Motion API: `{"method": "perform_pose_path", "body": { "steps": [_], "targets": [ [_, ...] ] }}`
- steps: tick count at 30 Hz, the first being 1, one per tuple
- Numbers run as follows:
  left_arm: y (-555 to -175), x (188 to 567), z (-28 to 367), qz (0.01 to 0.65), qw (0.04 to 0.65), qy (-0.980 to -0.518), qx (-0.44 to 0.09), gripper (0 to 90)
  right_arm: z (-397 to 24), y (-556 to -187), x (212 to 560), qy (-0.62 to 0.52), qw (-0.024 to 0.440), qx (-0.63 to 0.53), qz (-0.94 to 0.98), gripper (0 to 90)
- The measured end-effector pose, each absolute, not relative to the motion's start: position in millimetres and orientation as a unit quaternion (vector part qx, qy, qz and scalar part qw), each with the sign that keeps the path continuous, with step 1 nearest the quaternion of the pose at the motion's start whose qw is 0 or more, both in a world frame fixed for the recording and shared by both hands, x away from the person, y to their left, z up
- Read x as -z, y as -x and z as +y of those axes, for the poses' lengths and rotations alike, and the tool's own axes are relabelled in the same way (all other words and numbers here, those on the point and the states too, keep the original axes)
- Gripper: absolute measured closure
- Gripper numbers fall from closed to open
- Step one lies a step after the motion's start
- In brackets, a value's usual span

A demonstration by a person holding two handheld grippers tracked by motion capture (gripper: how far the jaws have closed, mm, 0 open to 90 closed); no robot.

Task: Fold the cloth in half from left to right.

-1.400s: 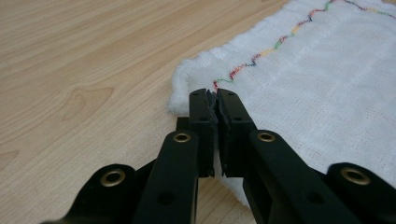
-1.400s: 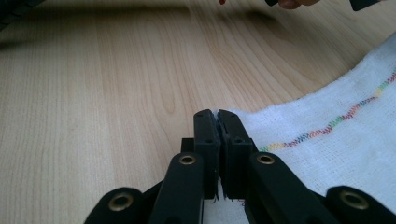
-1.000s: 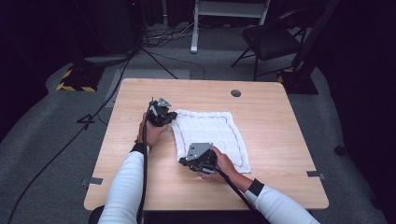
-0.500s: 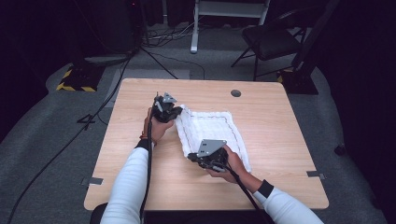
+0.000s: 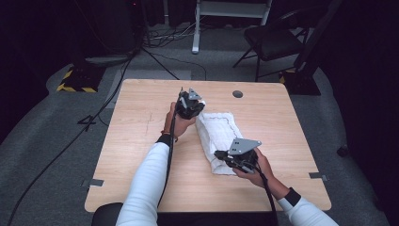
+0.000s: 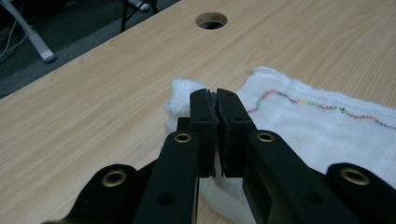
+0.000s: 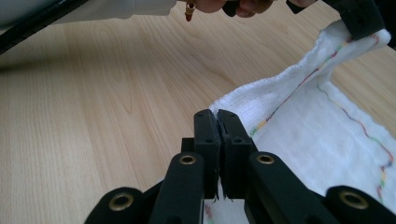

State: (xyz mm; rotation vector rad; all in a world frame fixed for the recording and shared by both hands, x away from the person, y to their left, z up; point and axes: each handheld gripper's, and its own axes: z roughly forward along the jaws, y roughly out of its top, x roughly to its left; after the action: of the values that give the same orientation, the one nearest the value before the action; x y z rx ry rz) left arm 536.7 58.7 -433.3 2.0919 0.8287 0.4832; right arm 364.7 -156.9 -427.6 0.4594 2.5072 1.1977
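Folding is underway: a second ago the white towel lay spread on the table; now it is doubled rightward, the left gripper and right gripper each clamped on a corner; laying down seems next.

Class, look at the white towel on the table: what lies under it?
The white towel lies on the wooden table. Its lifted edge folds over its own lower layer. Anything beneath stays covered.
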Motion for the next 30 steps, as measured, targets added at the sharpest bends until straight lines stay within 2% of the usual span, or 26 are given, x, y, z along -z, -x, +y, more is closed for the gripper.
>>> {"method": "perform_pose_path", "body": {
  "steps": [8,25,28,29,30],
  "targets": [
    [-545.6,433.6,19.1,0.300,0.403,-0.844,-0.185,85.9,-186.7,-364.8,426.9,-0.192,0.155,-0.417,0.875,87.5],
    [-554.6,450.0,-36.5,0.281,0.394,-0.860,-0.162,85.5,-228.9,-360.2,435.1,-0.231,0.154,-0.396,0.875,87.4],
    [-555.2,452.6,-41.3,0.287,0.395,-0.857,-0.164,81.8,-233.2,-360.1,437.9,-0.235,0.153,-0.391,0.877,87.4],
    [-555.0,453.7,-43.7,0.291,0.394,-0.856,-0.163,74.2,-238.3,-360.0,441.7,-0.244,0.154,-0.385,0.877,87.0],
    [-554.2,453.6,-45.3,0.296,0.390,-0.855,-0.168,74.2,-238.3,-360.0,441.7,-0.244,0.154,-0.385,0.877,87.0]
  ]
}}
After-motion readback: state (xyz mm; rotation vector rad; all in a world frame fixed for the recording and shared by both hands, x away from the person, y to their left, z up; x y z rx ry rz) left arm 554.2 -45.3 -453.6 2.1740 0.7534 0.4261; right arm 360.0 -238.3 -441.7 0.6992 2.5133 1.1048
